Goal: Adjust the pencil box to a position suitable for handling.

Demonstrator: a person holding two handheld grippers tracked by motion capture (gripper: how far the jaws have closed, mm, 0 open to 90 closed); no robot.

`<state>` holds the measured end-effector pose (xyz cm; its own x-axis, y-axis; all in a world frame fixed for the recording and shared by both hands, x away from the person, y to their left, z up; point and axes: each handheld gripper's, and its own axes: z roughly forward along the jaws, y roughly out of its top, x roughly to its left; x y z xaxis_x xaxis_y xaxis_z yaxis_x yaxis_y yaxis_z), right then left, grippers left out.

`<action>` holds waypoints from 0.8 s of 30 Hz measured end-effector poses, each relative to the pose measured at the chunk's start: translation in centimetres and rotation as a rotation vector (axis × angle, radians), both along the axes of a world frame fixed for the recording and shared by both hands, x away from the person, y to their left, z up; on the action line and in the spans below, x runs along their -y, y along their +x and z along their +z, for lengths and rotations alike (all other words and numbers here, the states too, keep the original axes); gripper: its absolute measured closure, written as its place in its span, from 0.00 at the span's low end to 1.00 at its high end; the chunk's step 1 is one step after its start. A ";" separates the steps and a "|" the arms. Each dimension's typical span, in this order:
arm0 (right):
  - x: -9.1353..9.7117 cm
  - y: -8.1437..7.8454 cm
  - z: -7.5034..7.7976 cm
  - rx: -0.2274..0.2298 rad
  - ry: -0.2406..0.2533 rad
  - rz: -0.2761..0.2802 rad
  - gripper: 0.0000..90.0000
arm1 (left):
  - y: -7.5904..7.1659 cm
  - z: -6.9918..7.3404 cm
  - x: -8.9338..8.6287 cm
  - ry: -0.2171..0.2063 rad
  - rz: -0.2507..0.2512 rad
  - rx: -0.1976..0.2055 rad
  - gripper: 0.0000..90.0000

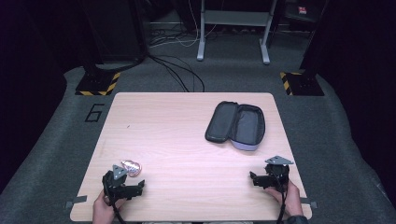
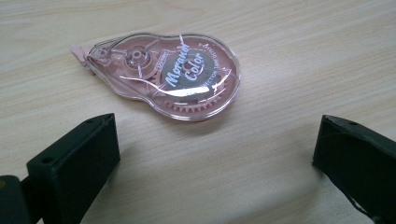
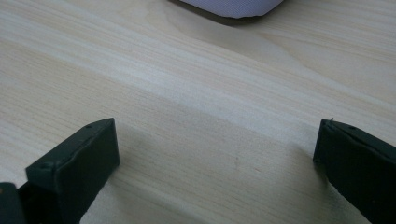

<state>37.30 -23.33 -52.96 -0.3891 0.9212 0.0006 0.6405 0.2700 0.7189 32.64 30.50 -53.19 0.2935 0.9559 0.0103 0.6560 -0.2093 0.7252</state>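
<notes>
the pink correction tape dispenser (image 2: 163, 74) is lying flat on the wooden table (image 1: 187, 135), well apart from the open pencil case (image 1: 236, 125) and off toward the table's near left corner. the left gripper (image 1: 138, 185) is sitting just beside the dispenser, on its near side, with the person's left hand (image 1: 103, 209) holding it from behind. in the left gripper view its jaws are standing spread wide, with the dispenser lying beyond the tips, apart from both and not between them. the dispenser's clear shell is facing up, its narrow nose pointing left in that view. the right gripper (image 1: 252, 178) is resting near the case, on its near side, with the right hand (image 1: 290, 198) gripping it. its jaws are also standing spread wide over bare wood, pinching nothing, and a pale edge of the case (image 3: 231, 6) is showing at the top of the right gripper view.
</notes>
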 end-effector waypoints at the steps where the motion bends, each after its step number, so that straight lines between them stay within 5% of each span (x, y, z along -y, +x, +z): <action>1: 0.1 0.1 0.0 -0.001 -0.002 0.007 0.00 | 0.0 0.0 0.0 0.002 0.000 -0.004 0.00; 14: 0.5 0.0 0.0 -0.002 -0.006 0.024 0.00 | -1.0 0.1 -0.1 -0.012 0.113 0.000 0.03; 24: 0.5 0.1 0.0 0.009 -0.007 0.025 0.02 | -0.8 0.9 -1.1 -0.099 0.129 0.003 0.07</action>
